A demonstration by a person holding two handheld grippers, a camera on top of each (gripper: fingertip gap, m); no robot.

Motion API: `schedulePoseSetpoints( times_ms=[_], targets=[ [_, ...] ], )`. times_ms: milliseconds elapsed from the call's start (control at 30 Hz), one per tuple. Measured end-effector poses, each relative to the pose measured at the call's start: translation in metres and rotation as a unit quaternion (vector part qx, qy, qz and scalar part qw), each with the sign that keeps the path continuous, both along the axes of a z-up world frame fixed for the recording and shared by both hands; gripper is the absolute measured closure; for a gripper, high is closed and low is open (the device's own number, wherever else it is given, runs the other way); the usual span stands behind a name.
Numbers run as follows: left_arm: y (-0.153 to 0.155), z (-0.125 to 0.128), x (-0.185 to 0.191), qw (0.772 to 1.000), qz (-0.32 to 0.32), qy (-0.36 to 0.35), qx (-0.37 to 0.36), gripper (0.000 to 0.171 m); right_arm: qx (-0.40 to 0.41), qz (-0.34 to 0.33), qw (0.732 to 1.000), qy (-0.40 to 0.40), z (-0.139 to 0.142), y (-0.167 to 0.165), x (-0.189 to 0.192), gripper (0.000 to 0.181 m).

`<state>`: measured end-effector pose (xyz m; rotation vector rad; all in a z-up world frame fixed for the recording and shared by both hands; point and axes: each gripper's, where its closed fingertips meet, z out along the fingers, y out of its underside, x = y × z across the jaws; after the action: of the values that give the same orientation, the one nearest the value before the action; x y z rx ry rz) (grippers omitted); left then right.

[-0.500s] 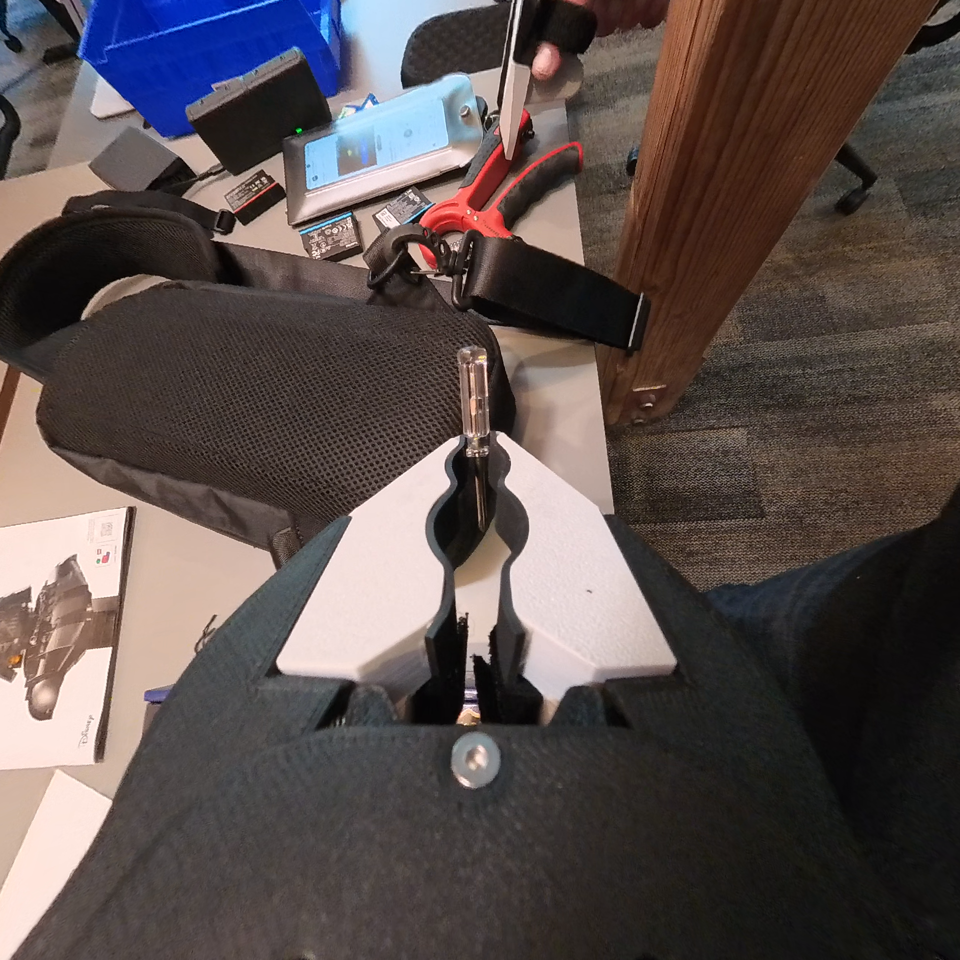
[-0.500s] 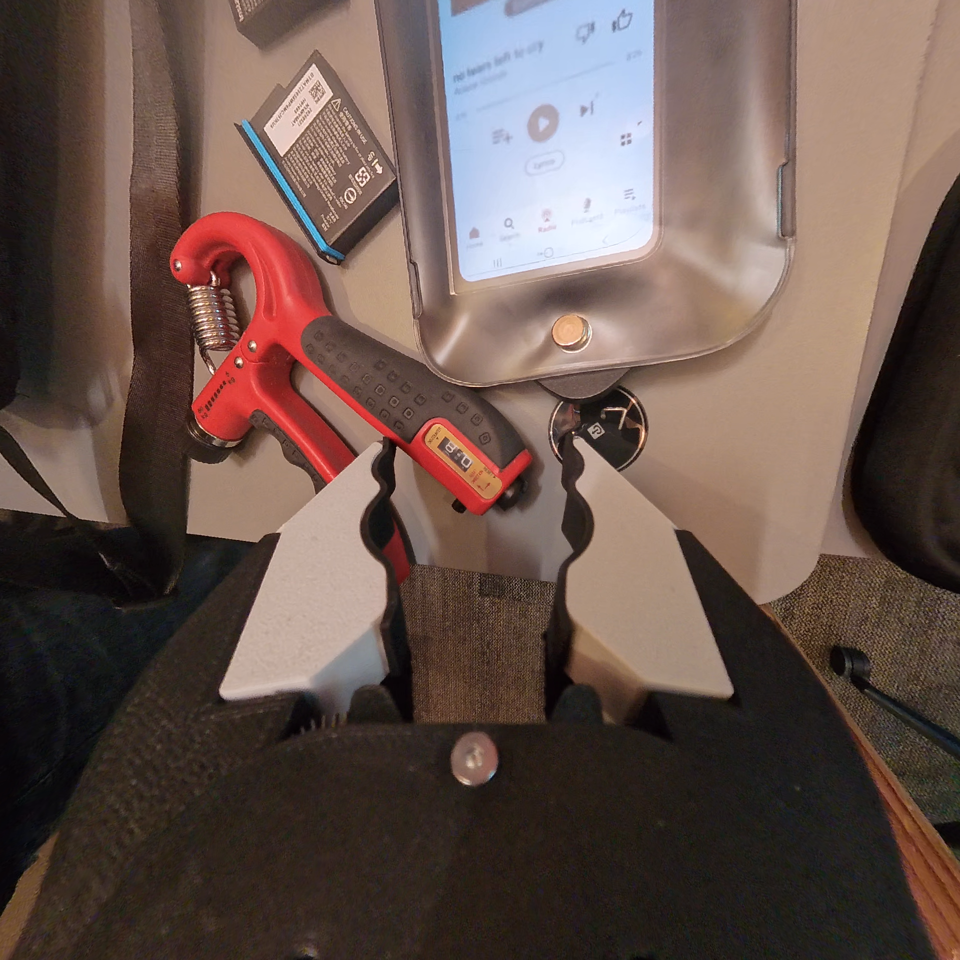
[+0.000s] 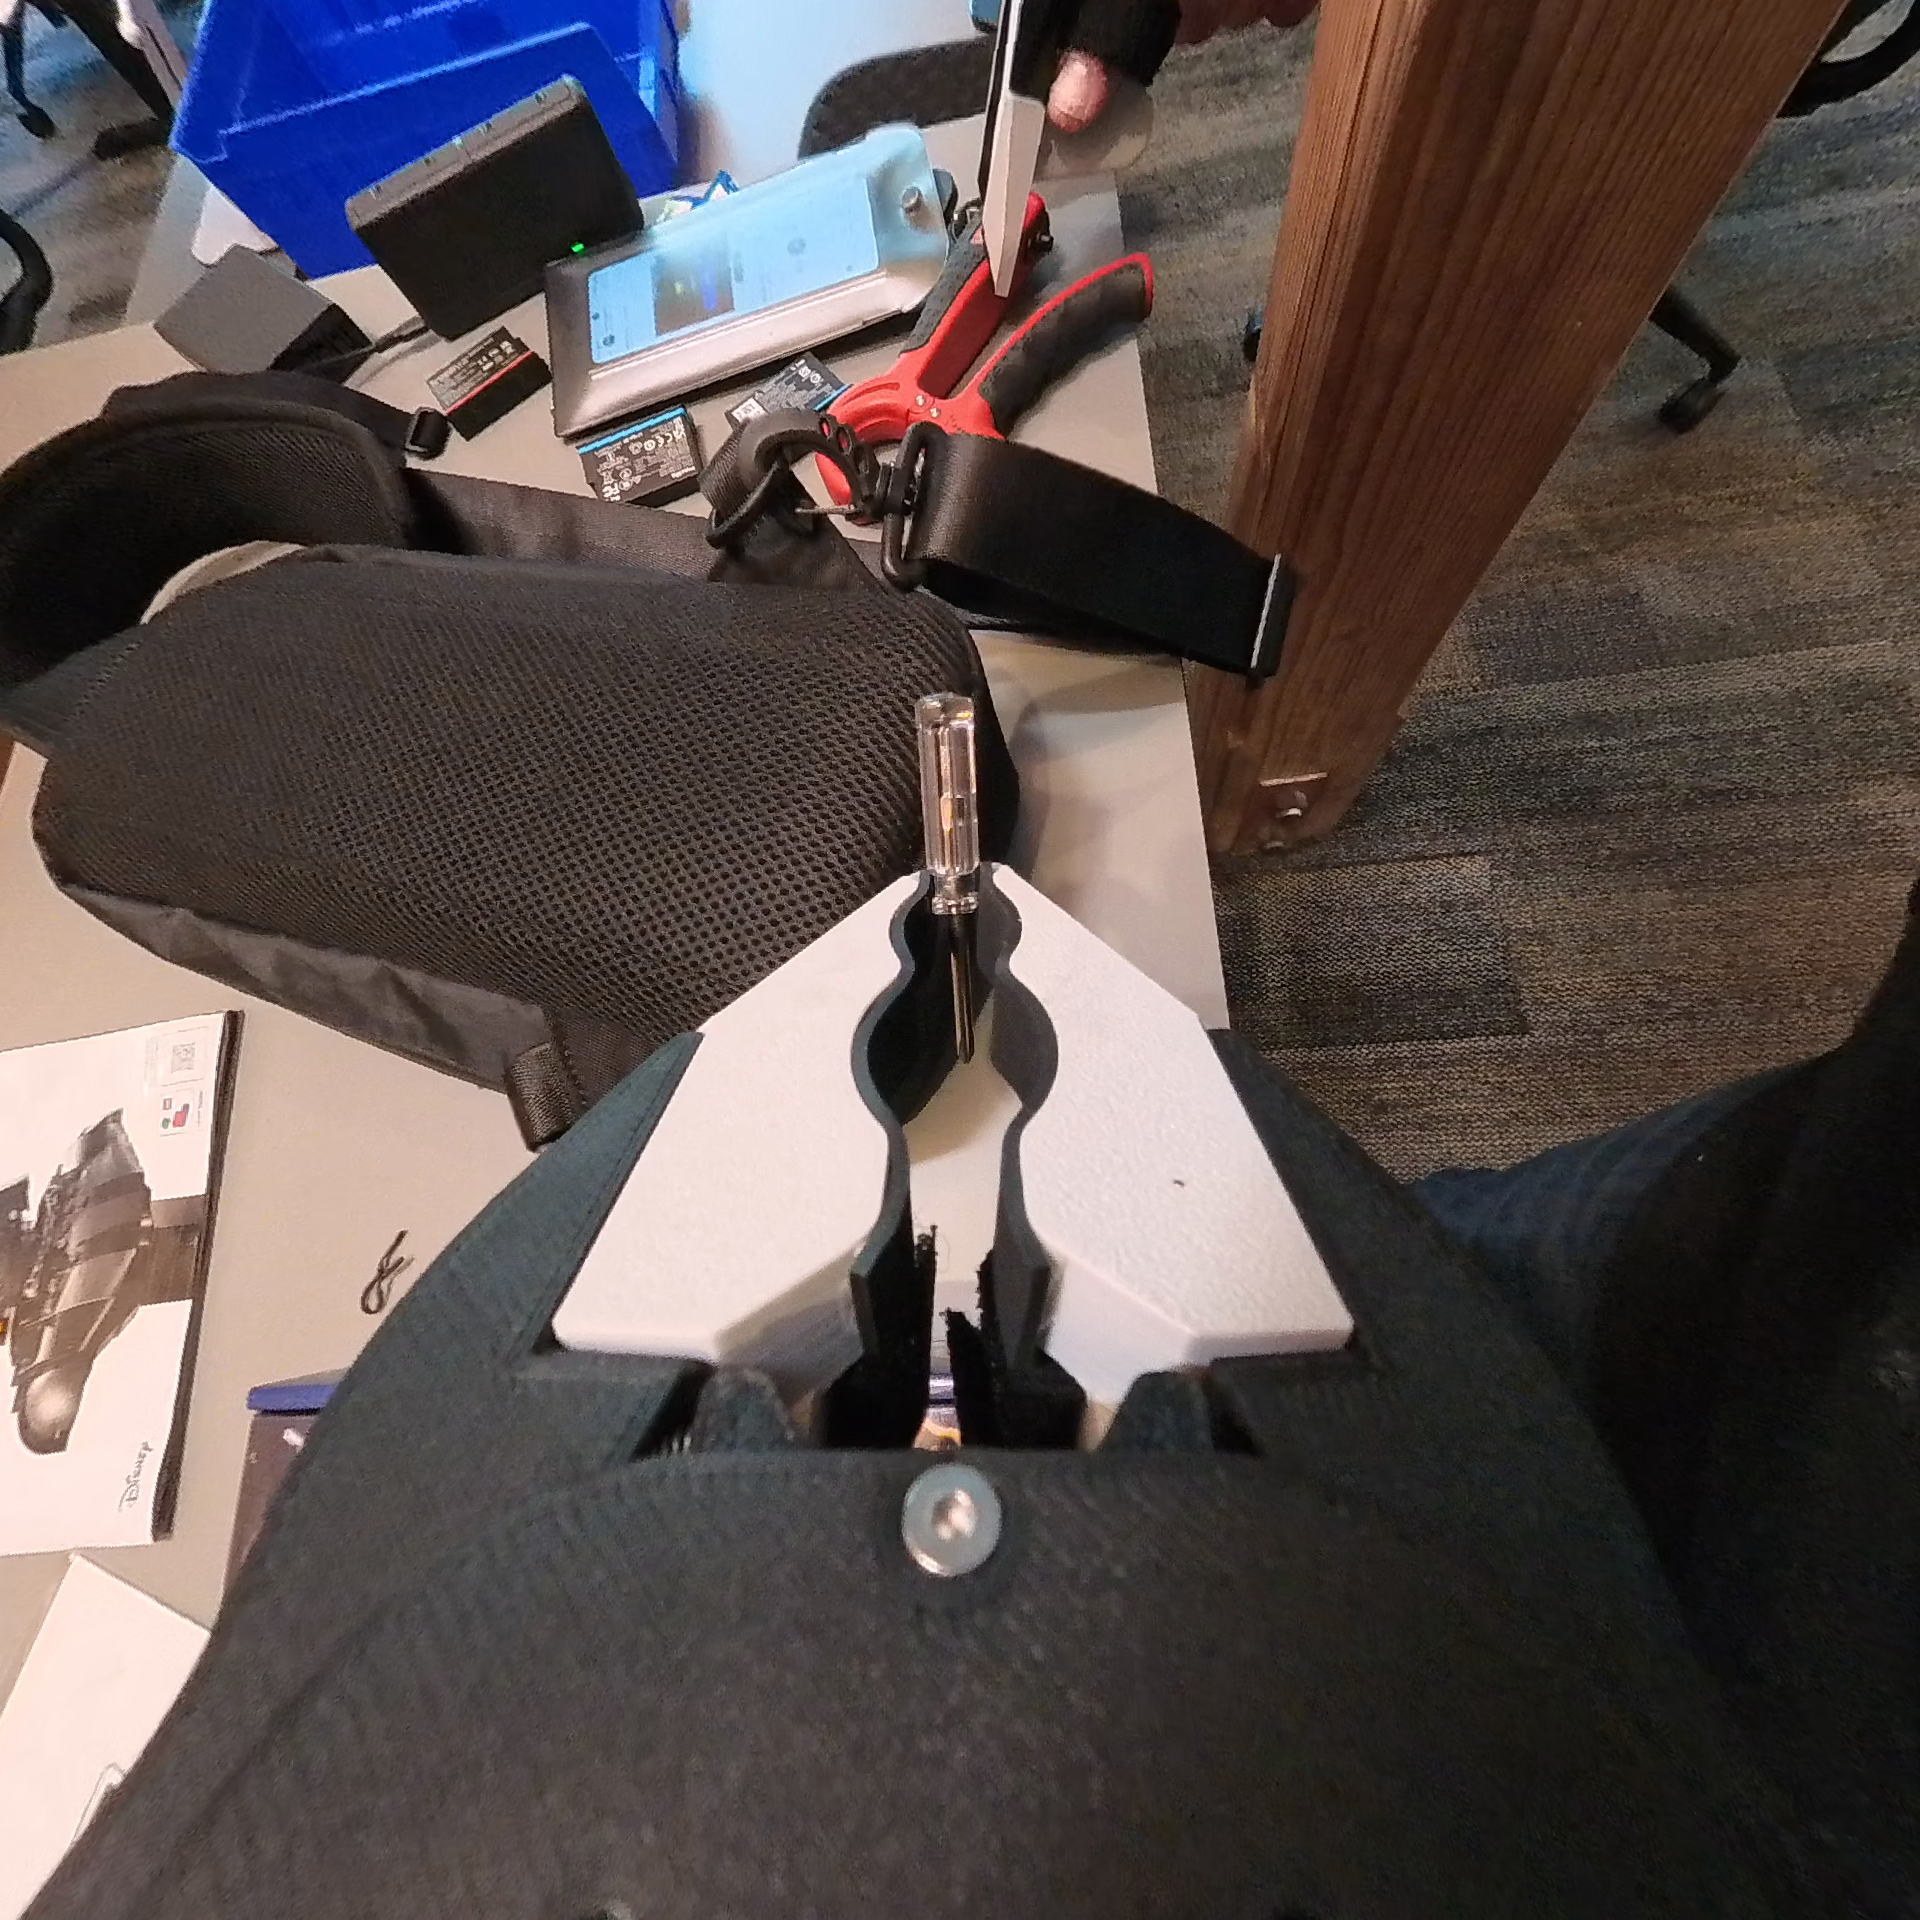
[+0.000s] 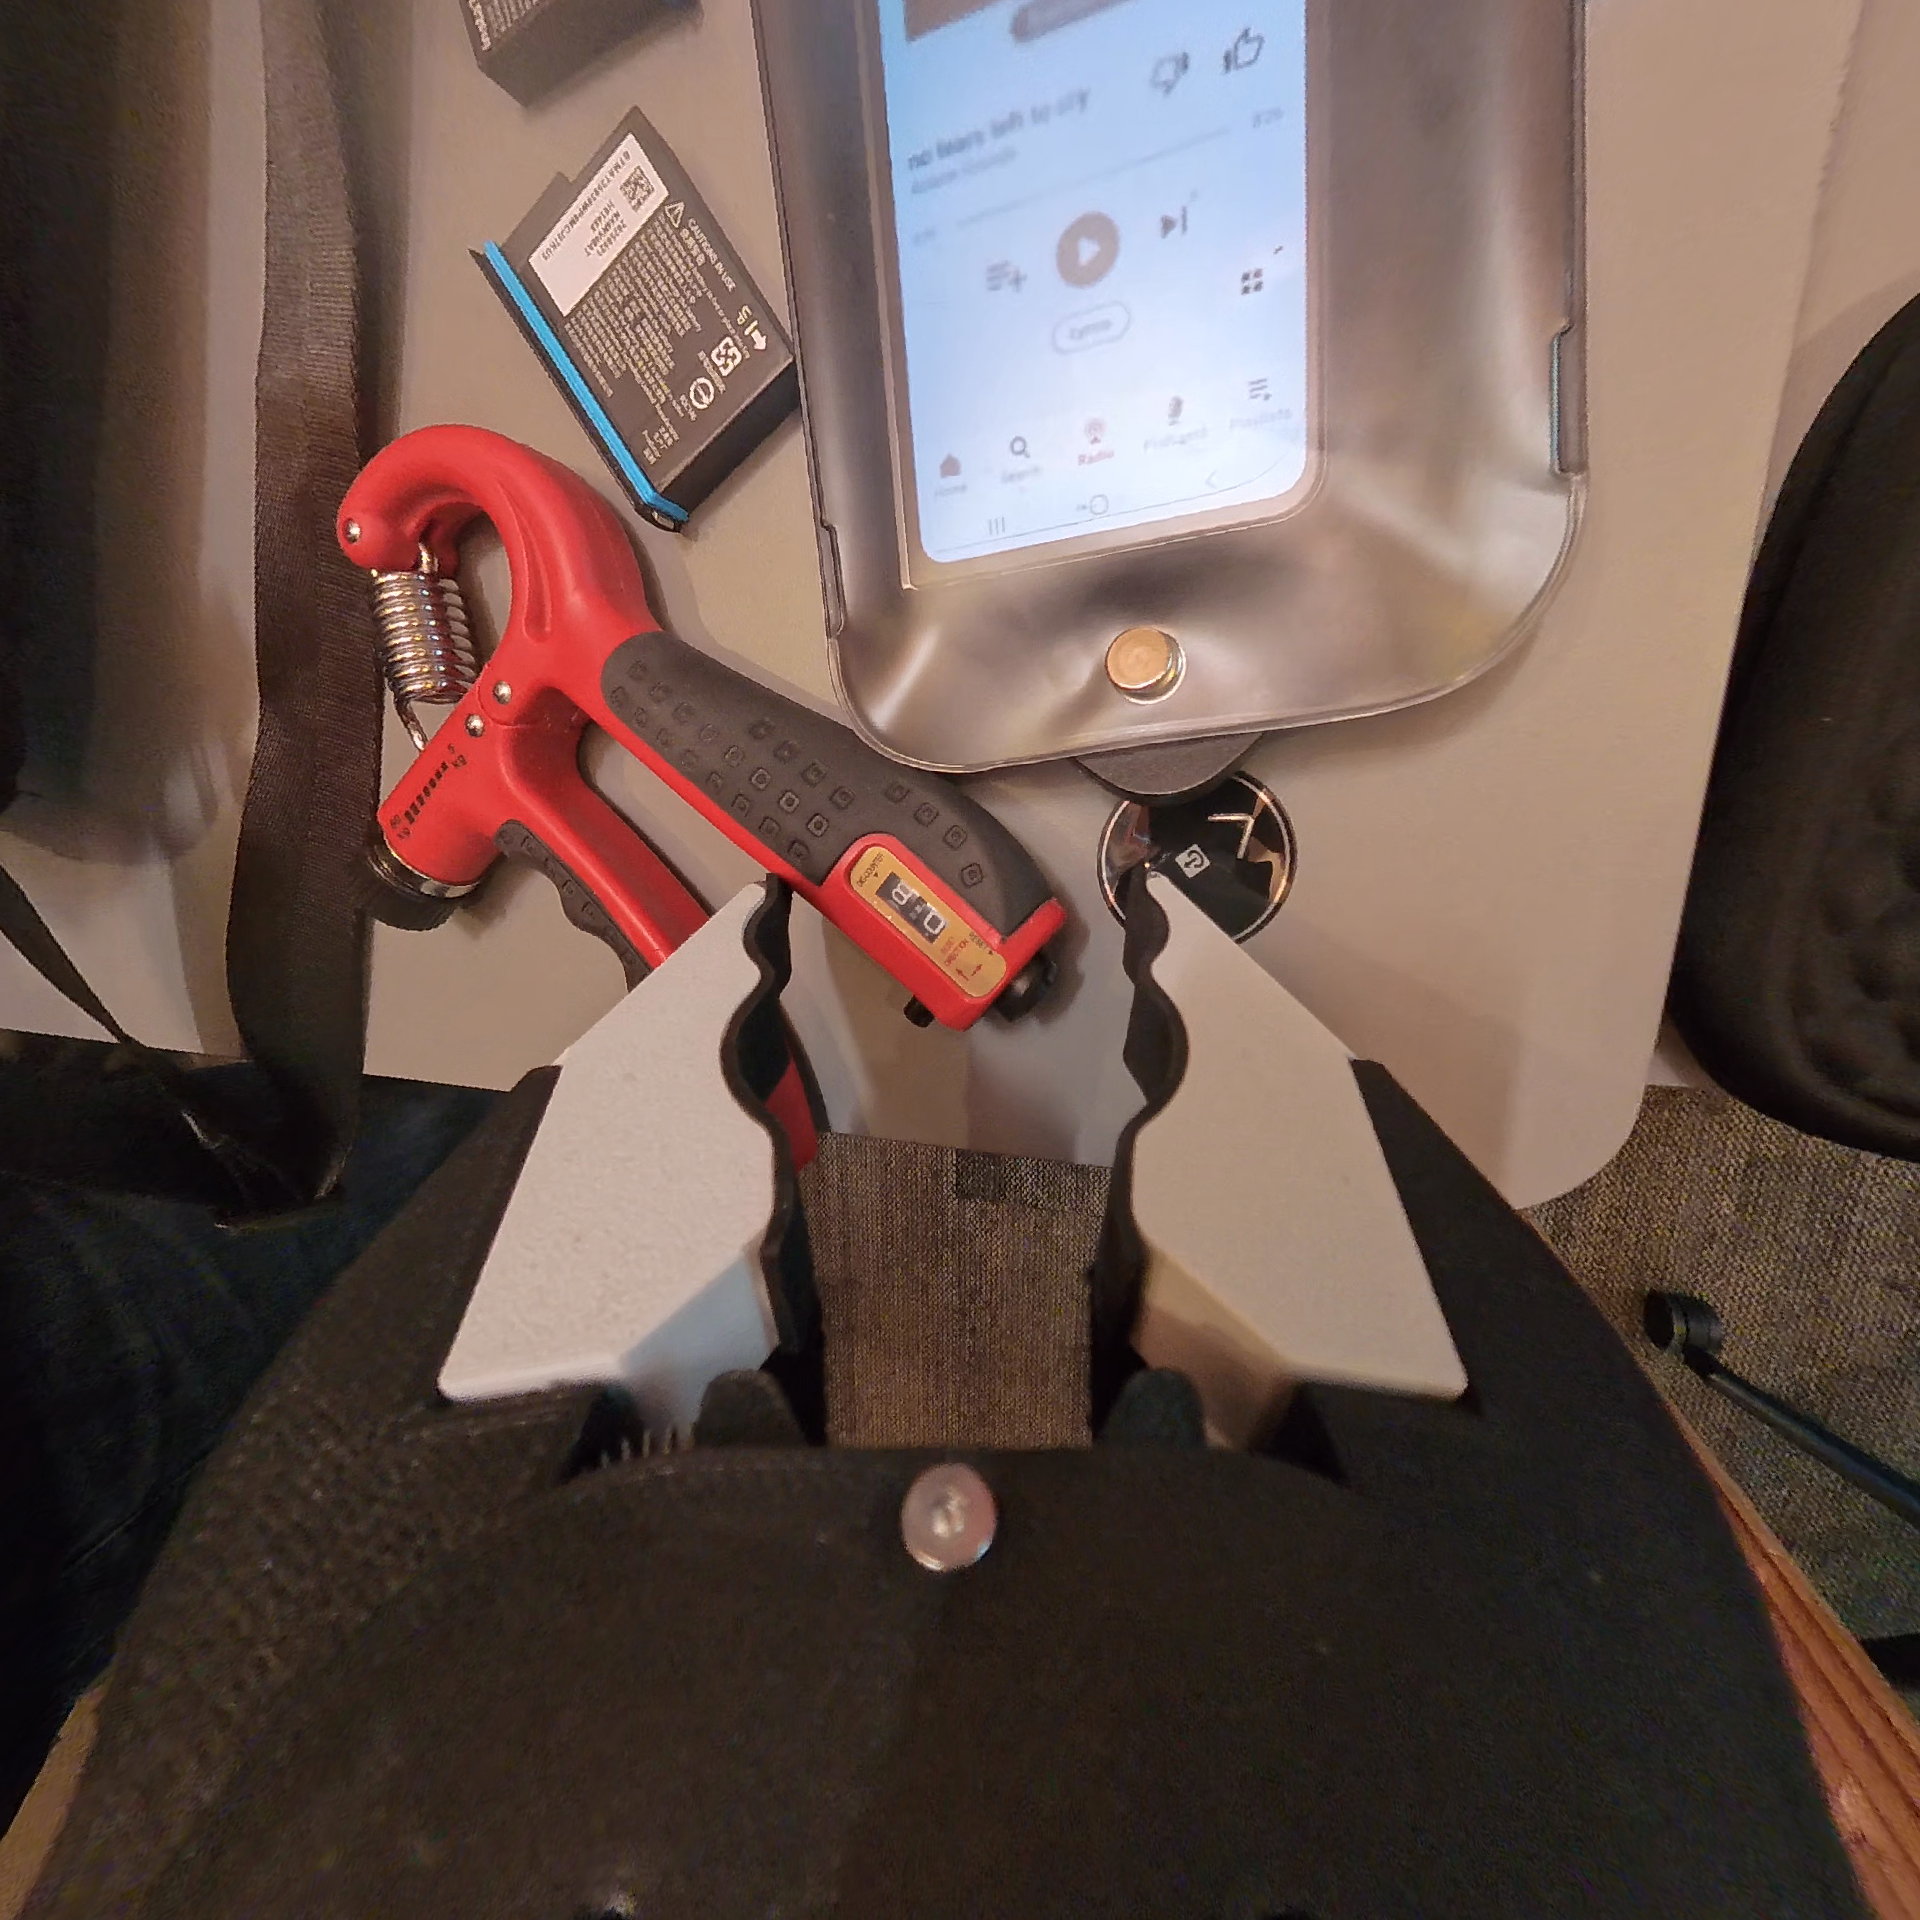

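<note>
My left gripper [image 3: 956, 883] is shut on a small screwdriver [image 3: 943, 800] with a clear handle. The handle sticks out past the fingertips, above the edge of a black mesh backpack [image 3: 468, 810]. My right gripper [image 4: 956, 894] is open and empty, low over a red and black hand grip trainer [image 4: 727, 769]. The handle end with the small counter lies between its jaws. In the left wrist view the trainer [image 3: 977, 343] lies at the far table edge, with a white finger of the right gripper [image 3: 1013, 156] standing over it.
A phone with a lit screen lies in a clear pouch [image 4: 1195, 364] just beyond the trainer. A black battery [image 4: 644, 312], a black strap [image 4: 301, 623] and a round table grommet [image 4: 1236, 852] are close by. A wooden post [image 3: 1455, 364] stands right of the grey table [image 3: 1101, 748]. A blue bin [image 3: 416, 94] is at the back.
The right gripper has shifted very slightly over the trainer's handle end. The left gripper holds the screwdriver as before.
</note>
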<state>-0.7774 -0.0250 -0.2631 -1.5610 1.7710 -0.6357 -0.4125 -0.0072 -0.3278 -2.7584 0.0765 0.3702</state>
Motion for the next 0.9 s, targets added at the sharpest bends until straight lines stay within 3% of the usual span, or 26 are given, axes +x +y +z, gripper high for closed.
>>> schedulePoseSetpoints(
  times_ms=[900],
  targets=[
    [-0.008, 0.008, 0.001, 1.0, -0.006, -0.009, 0.004, 0.168, 0.014, 0.011, 1.0, -0.01, 0.001, -0.011, -0.003, 0.12]
  ],
)
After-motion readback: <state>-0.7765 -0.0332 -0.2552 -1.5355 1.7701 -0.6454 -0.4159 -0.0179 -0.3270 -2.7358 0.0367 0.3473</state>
